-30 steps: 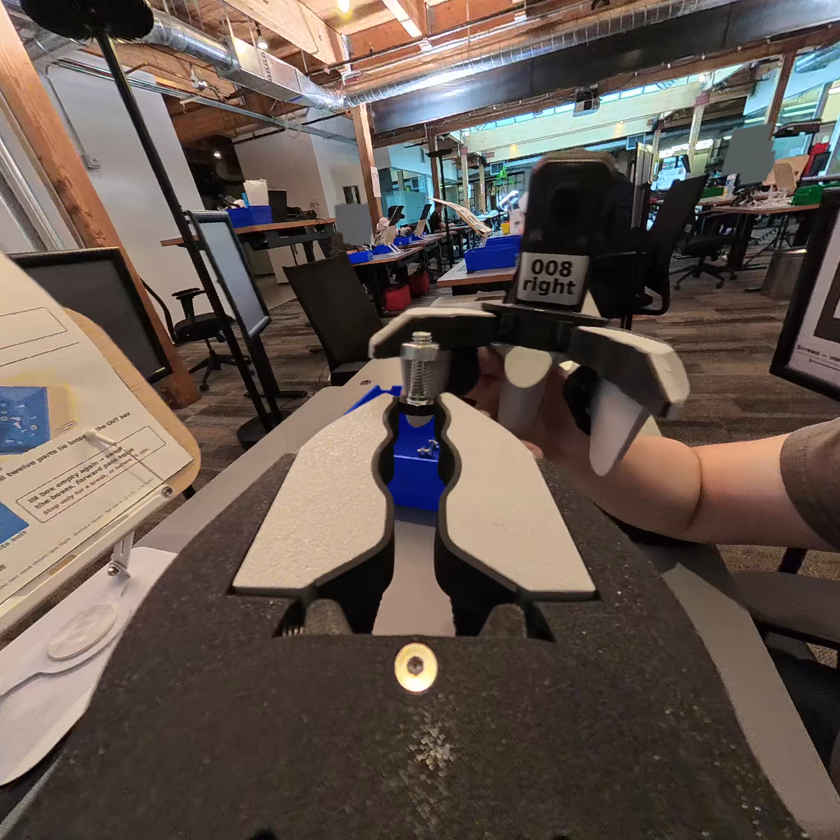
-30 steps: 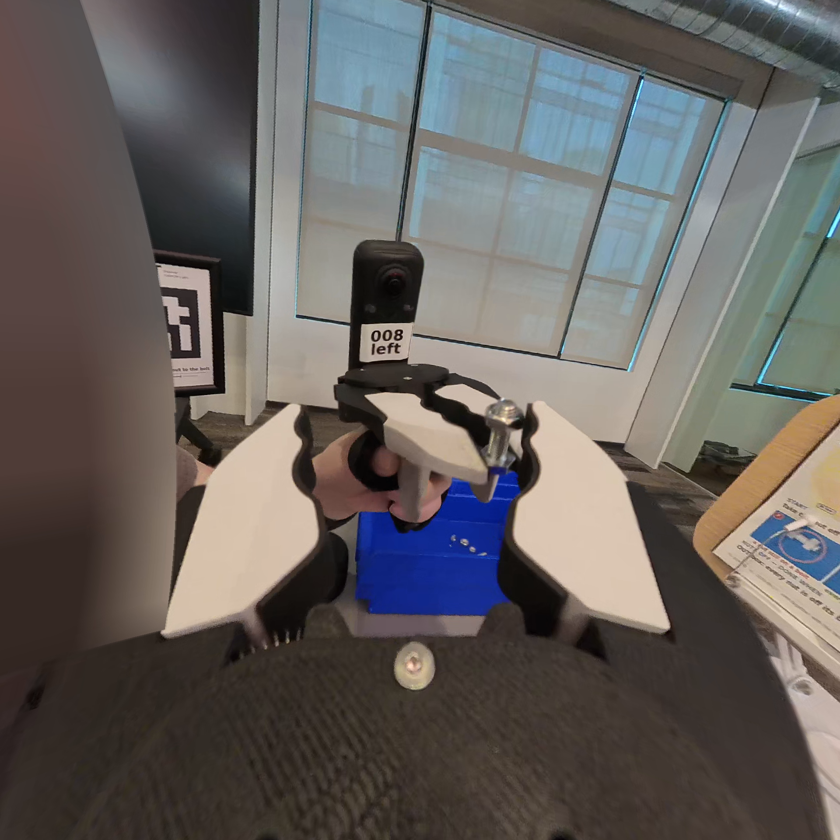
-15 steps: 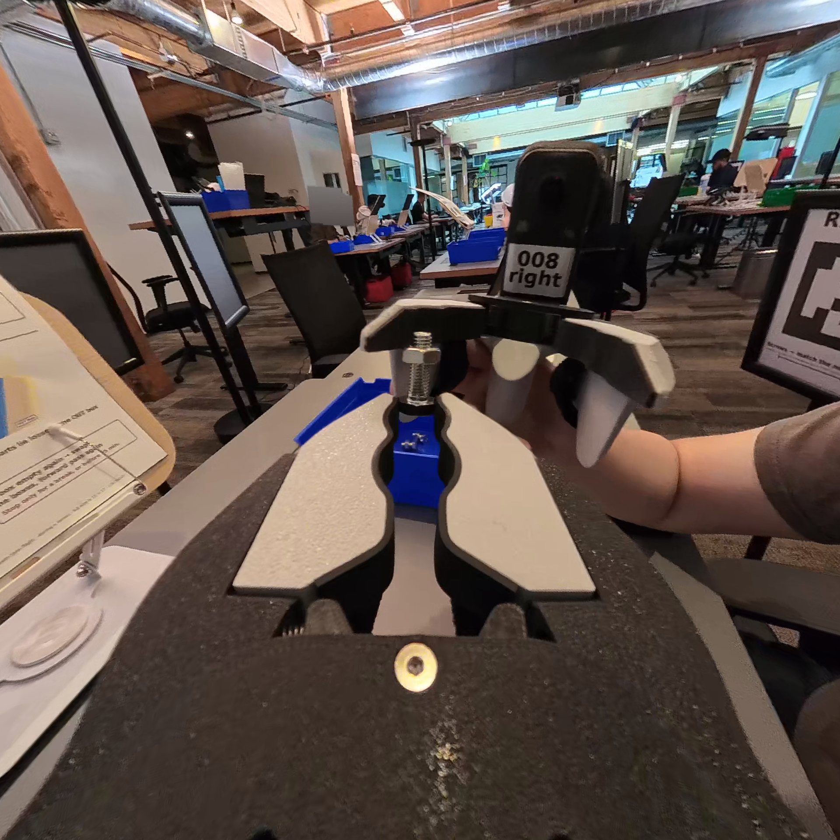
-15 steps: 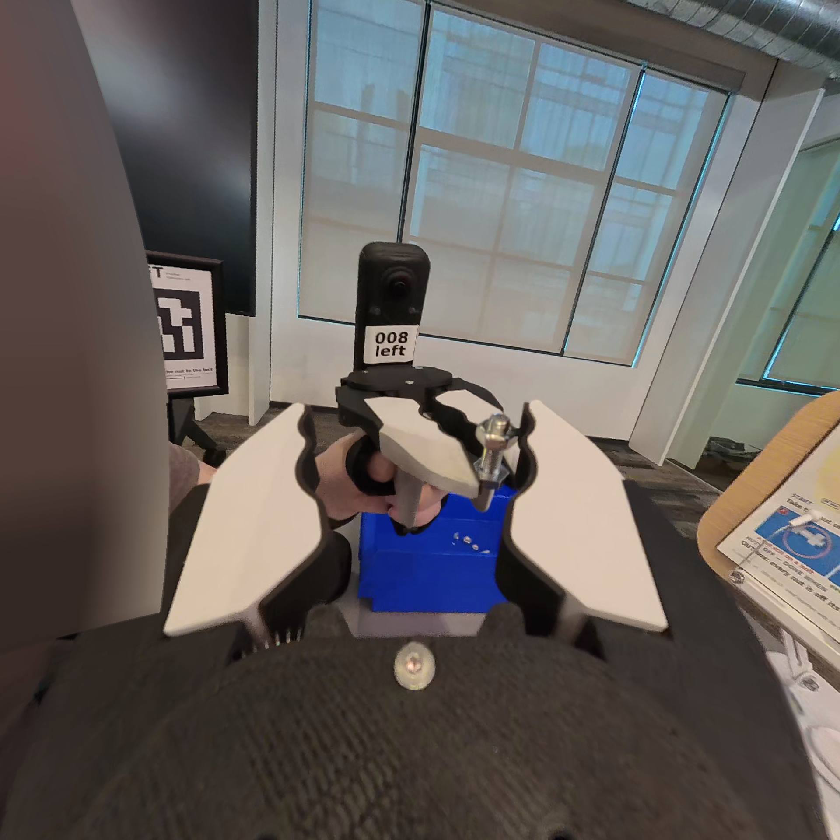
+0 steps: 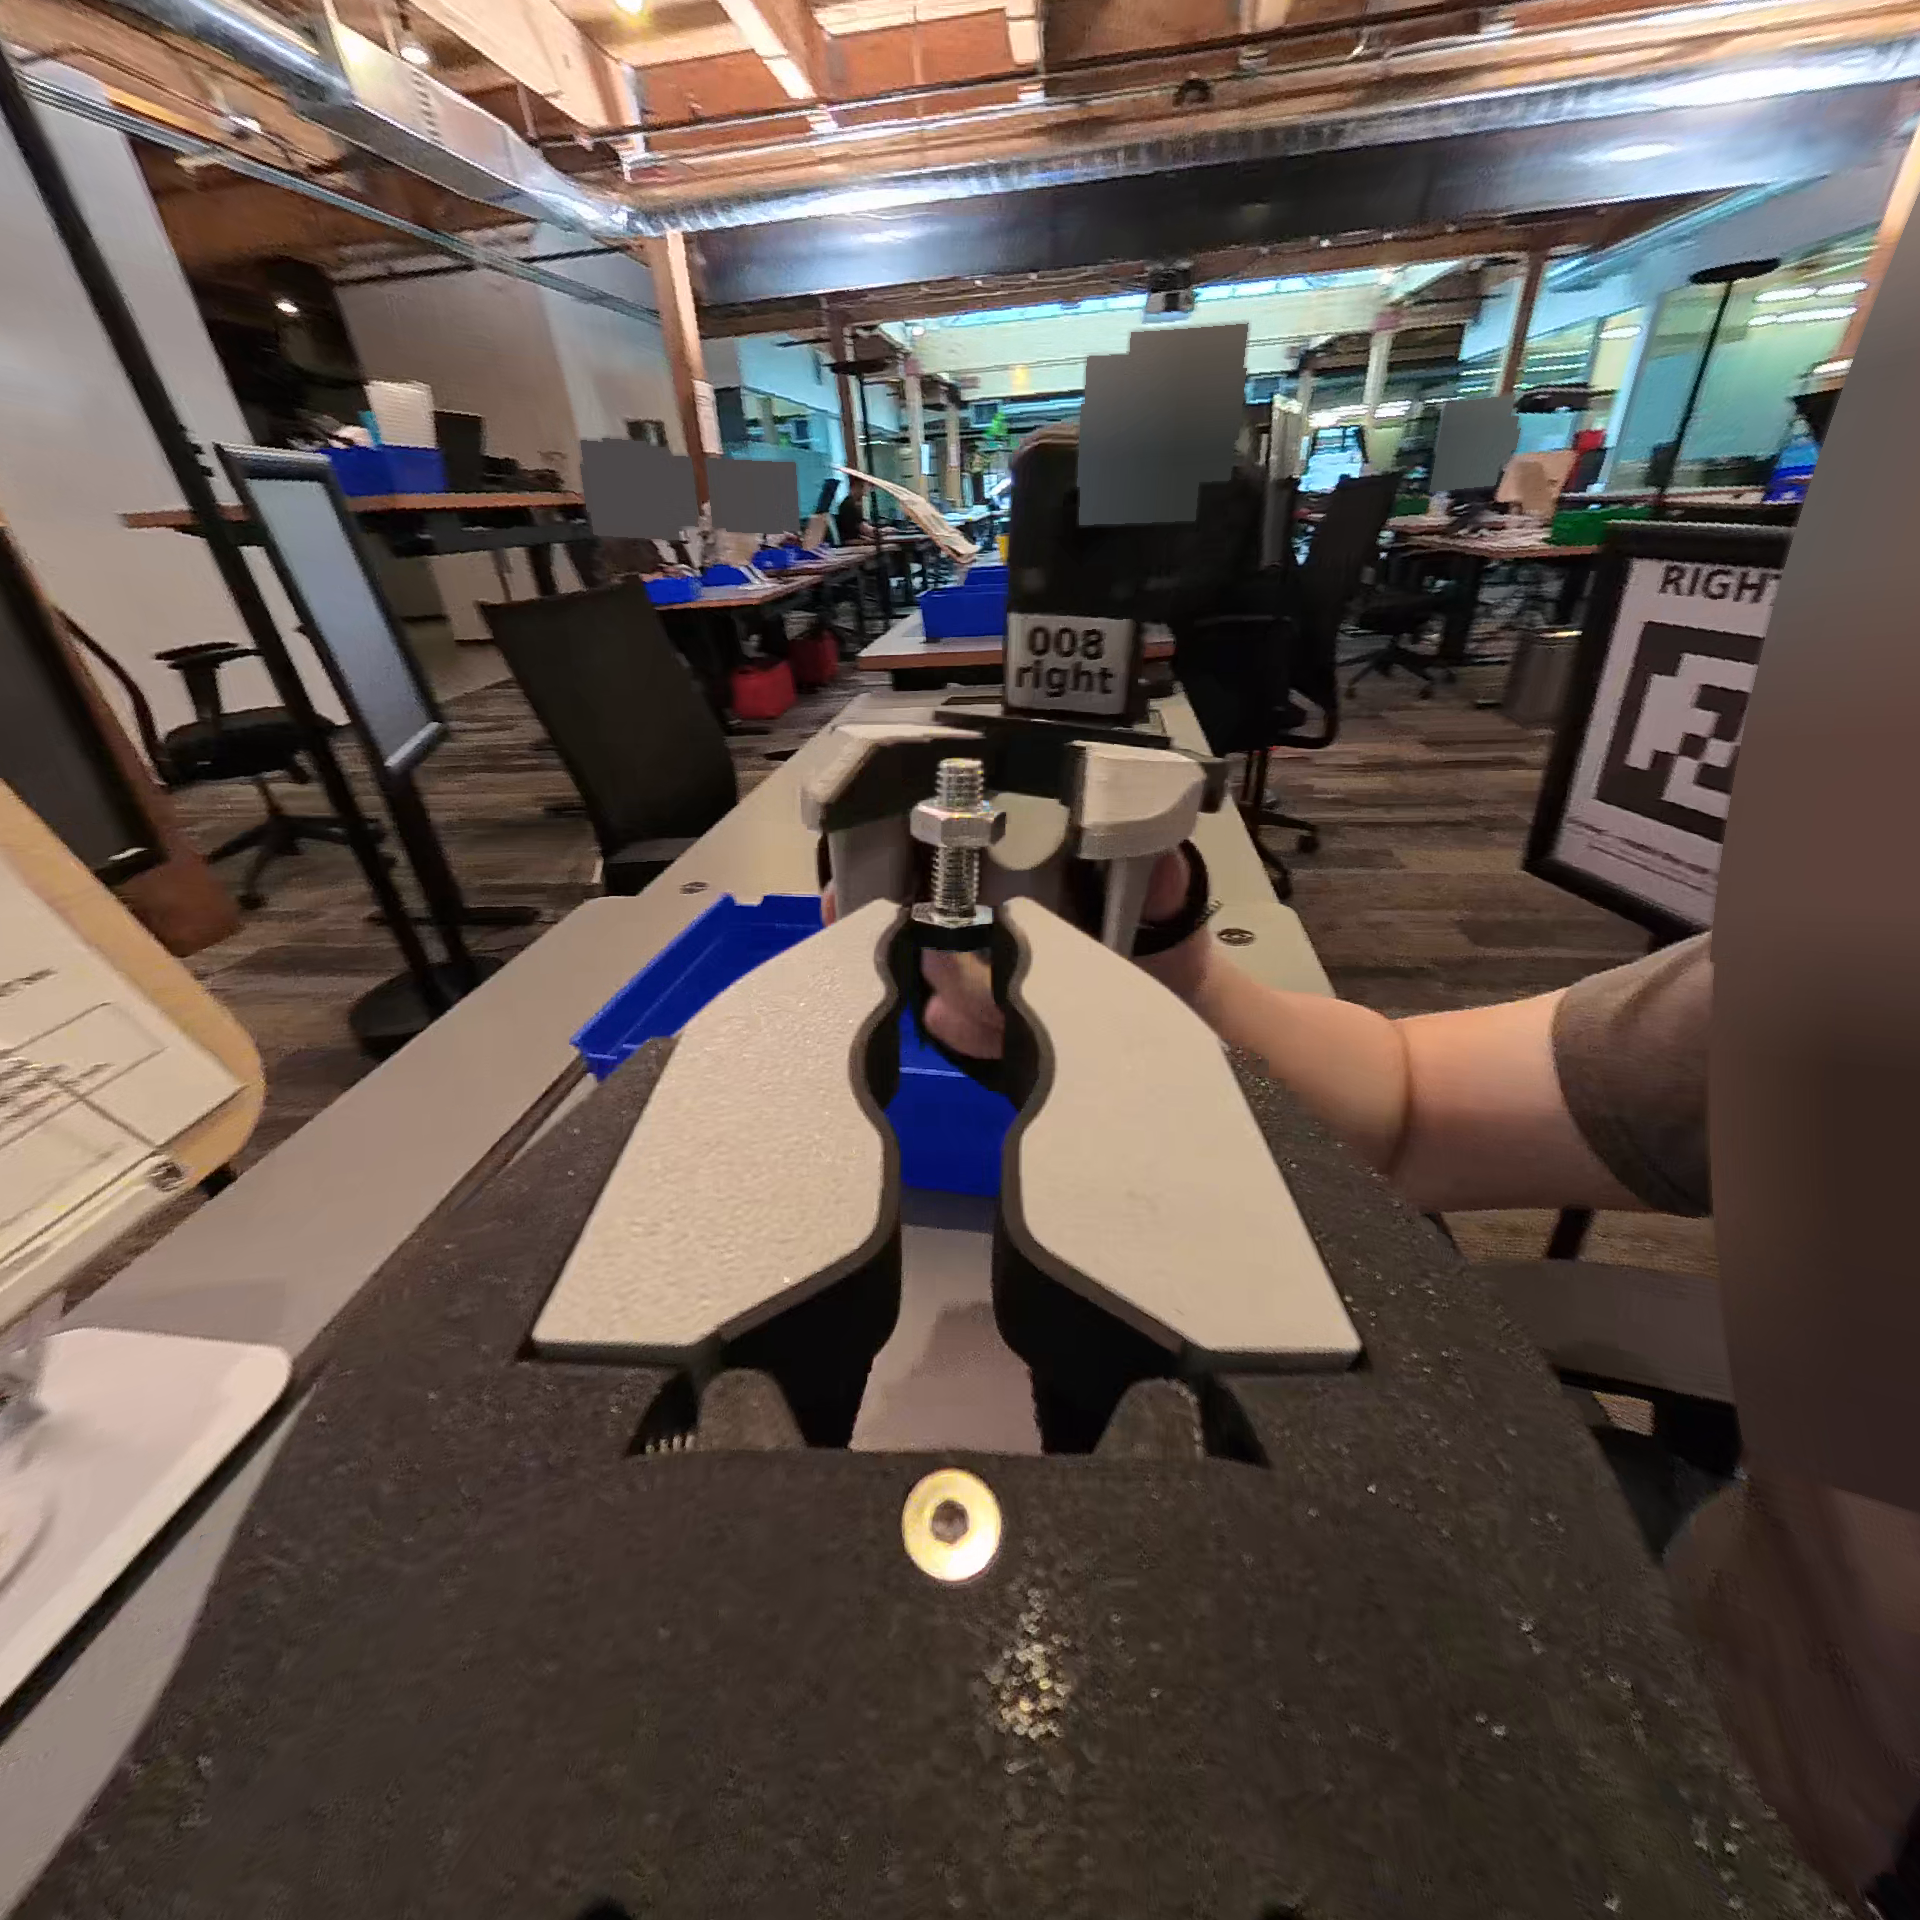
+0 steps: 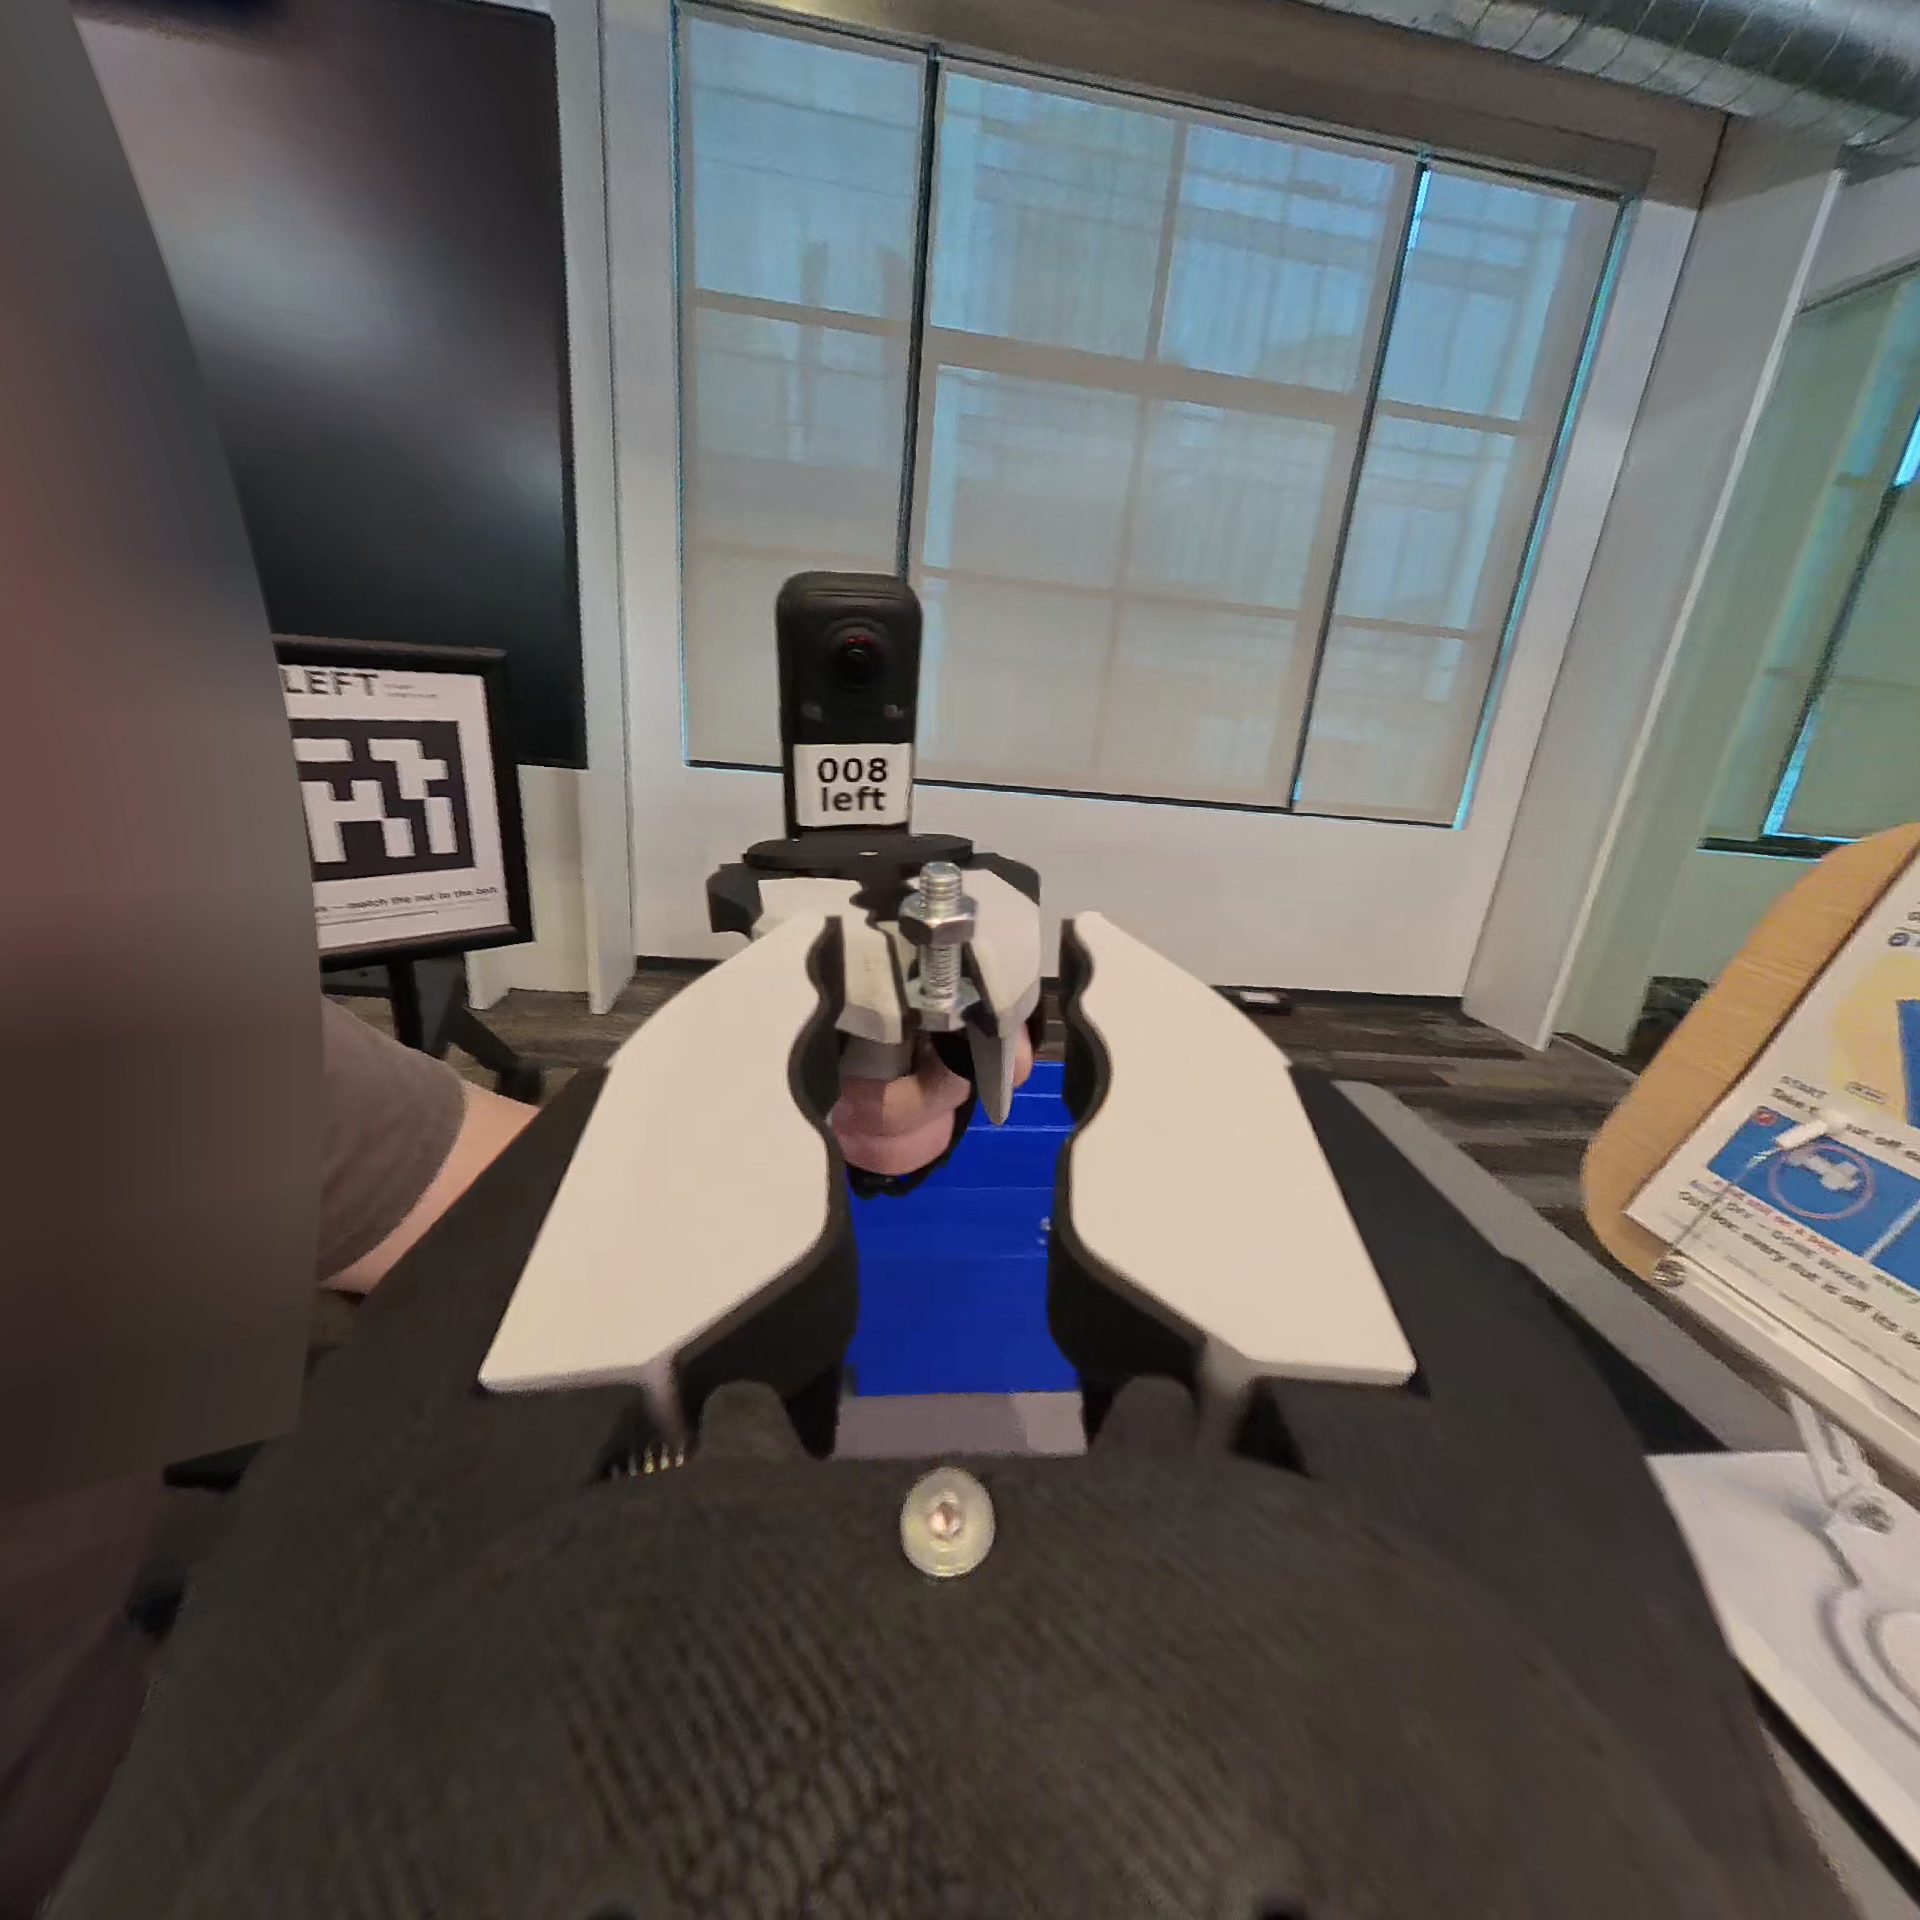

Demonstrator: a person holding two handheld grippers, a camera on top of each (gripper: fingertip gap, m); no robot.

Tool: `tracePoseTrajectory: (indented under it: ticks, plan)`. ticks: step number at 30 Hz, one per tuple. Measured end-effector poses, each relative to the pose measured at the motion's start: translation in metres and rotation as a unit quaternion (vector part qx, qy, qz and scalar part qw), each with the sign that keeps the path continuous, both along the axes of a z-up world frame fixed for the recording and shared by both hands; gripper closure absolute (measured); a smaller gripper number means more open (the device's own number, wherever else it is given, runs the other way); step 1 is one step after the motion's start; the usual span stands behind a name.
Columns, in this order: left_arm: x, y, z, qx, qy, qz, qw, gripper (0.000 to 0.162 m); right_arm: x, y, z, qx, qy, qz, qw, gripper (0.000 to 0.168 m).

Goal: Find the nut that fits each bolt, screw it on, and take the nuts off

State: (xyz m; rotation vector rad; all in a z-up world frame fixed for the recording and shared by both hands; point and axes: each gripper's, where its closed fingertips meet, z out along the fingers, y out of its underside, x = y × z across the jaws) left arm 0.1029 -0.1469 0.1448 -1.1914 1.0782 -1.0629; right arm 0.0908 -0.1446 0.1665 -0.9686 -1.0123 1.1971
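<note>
My left gripper (image 5: pixel 952 920) is shut on the head of a silver bolt (image 5: pixel 951 883), which stands upright above its tips. A hex nut (image 5: pixel 957 828) sits on the thread near the top. My right gripper (image 5: pixel 997 821) faces it head-on with its jaws open on either side of the nut, apart from it. In the right wrist view the right gripper (image 6: pixel 948 935) is open and empty. The left gripper (image 6: pixel 940 1013), bolt (image 6: pixel 938 971) and nut (image 6: pixel 936 918) sit between its tips.
A blue bin (image 5: pixel 727 966) stands on the grey table (image 5: pixel 416 1122) under both grippers and also shows in the right wrist view (image 6: pixel 956 1247). An instruction board (image 5: pixel 83 1091) stands at the left. A framed marker sign (image 5: pixel 1683 727) is at the right. The person's forearm (image 5: pixel 1403 1091) crosses from the right. Only a small space, under 4 cm, lies between the two pairs of fingers.
The right gripper has swung from off to the side to straight in front of the left one. The bolt now sits centred between its open jaws. The left gripper kept hold of the bolt.
</note>
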Motion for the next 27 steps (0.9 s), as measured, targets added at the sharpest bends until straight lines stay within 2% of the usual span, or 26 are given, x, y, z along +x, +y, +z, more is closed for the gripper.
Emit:
tracePoseTrajectory:
  ticks: [3,13,22,25,27]
  plan:
    - [0.002,0.001,-0.002,-0.005,0.001,0.000,1.000,0.148,0.001,-0.002,-0.001,-0.012,-0.002,0.028,1.000,0.139]
    - [0.004,0.006,-0.006,0.003,0.010,0.018,1.000,0.148,-0.002,0.002,-0.006,-0.013,-0.017,0.003,1.000,0.152]
    - [0.004,0.009,-0.005,0.025,0.005,0.034,0.999,0.148,0.000,0.007,-0.006,-0.029,-0.008,0.006,1.000,0.154]
    - [0.003,0.012,-0.004,0.033,0.007,0.055,0.998,0.131,0.006,0.012,-0.005,-0.039,-0.013,0.004,0.999,0.153]
    - [0.002,0.013,-0.005,0.030,0.014,0.060,0.998,0.125,0.021,0.020,-0.002,-0.034,-0.039,-0.018,0.998,0.154]
